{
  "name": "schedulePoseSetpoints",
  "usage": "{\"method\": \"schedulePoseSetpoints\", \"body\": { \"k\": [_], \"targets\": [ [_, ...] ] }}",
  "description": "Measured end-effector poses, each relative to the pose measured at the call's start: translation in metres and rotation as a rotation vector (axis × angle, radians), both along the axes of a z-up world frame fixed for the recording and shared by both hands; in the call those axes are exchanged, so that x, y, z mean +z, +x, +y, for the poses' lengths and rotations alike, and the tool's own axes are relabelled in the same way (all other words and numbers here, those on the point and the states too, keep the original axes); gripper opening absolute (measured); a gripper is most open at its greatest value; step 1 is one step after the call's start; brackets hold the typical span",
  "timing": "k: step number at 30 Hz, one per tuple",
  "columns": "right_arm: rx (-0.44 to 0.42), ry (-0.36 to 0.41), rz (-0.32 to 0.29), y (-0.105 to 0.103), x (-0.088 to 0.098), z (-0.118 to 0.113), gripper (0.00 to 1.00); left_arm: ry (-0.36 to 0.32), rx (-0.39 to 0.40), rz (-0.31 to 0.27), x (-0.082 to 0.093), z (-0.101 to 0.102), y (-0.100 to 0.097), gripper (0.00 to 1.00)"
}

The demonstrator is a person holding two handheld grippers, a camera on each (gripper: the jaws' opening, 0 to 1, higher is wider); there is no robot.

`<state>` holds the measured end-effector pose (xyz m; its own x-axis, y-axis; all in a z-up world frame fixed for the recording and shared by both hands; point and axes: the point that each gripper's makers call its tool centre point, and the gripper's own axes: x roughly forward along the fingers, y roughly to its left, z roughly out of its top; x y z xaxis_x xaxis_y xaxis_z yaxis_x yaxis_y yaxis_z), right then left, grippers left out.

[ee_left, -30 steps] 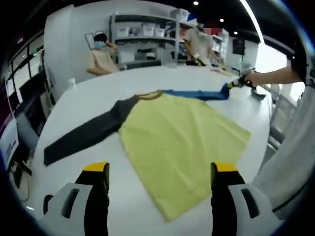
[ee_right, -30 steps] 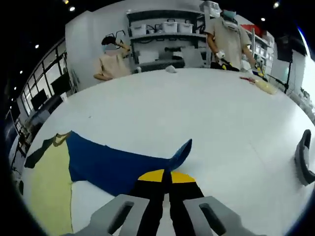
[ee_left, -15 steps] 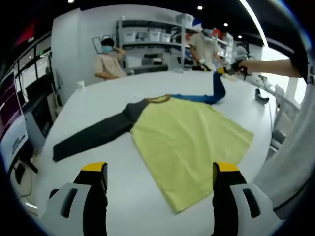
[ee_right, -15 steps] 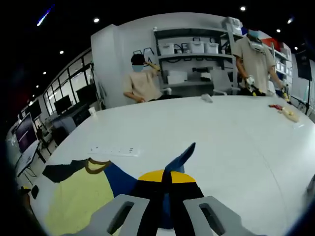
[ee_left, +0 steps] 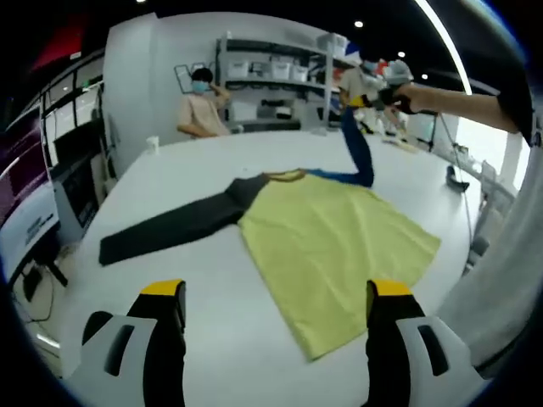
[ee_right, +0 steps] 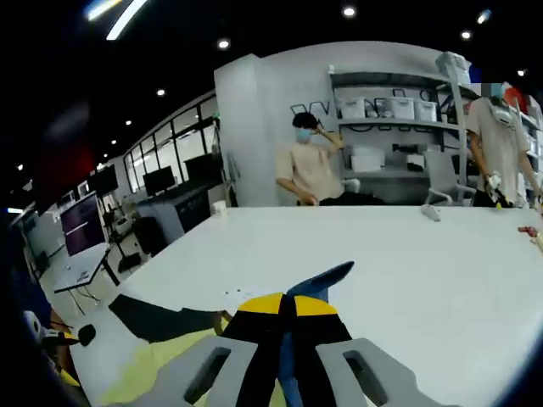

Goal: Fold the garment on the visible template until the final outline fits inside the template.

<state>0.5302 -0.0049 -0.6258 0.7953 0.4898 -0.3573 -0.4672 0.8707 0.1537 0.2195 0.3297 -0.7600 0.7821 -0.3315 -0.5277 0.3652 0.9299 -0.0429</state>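
The long-sleeved shirt (ee_left: 327,246) lies on the white bench (ee_left: 195,280), yellow-green body flat, dark sleeve (ee_left: 174,229) stretched out flat toward the left of the left gripper view. The left gripper (ee_left: 270,339) hangs above the near bench edge, jaws wide apart and holding nothing, with the shirt's near corner between and beyond them. The left gripper view also shows the whole garment outline and the right gripper (ee_left: 386,93) raised high at upper right on the person's outstretched arm (ee_left: 462,106), with the blue sleeve (ee_left: 356,148) hanging taut from it down to the collar. The right gripper view gives the grip close up: the right gripper (ee_right: 287,315) has its jaws clenched on the blue cuff (ee_right: 327,278), whose tip sticks out past the yellow fingertips (ee_right: 263,303); below it lie the dark sleeve (ee_right: 157,318) and a strip of the yellow-green body (ee_right: 161,369). A seated person (ee_right: 310,170) and a standing person (ee_right: 501,140) are at the far side, in front of shelves (ee_right: 390,110). Against 0.5 s ago the blue sleeve hangs steeper and higher; 1.0 s ago it lay flat on the bench. The body and dark sleeve have kept their layout. No template outline can be made out on the bench.
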Motion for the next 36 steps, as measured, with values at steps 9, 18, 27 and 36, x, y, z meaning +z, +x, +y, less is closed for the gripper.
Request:
{"method": "schedulePoseSetpoints", "body": {
  "k": [9, 18, 27, 36],
  "targets": [
    [0.194, -0.051, -0.01, 0.007, -0.026, 0.111, 0.0, 0.009, 0.008, 0.013, -0.002, 0.011, -0.003, 0.82],
    [0.339, -0.128, 0.068, -0.005, -0.085, 0.177, 0.0, 0.016, 0.017, 0.019, -0.003, 0.02, -0.006, 0.82],
    [0.45, -0.33, 0.139, -0.031, -0.15, 0.218, 0.0, 0.017, 0.001, 0.043, -0.008, 0.021, -0.011, 0.81],
    [0.531, -0.4, 0.166, -0.056, -0.178, 0.236, 0.0, 0.016, 0.013, 0.036, -0.006, 0.027, -0.007, 0.81]
  ]
}}
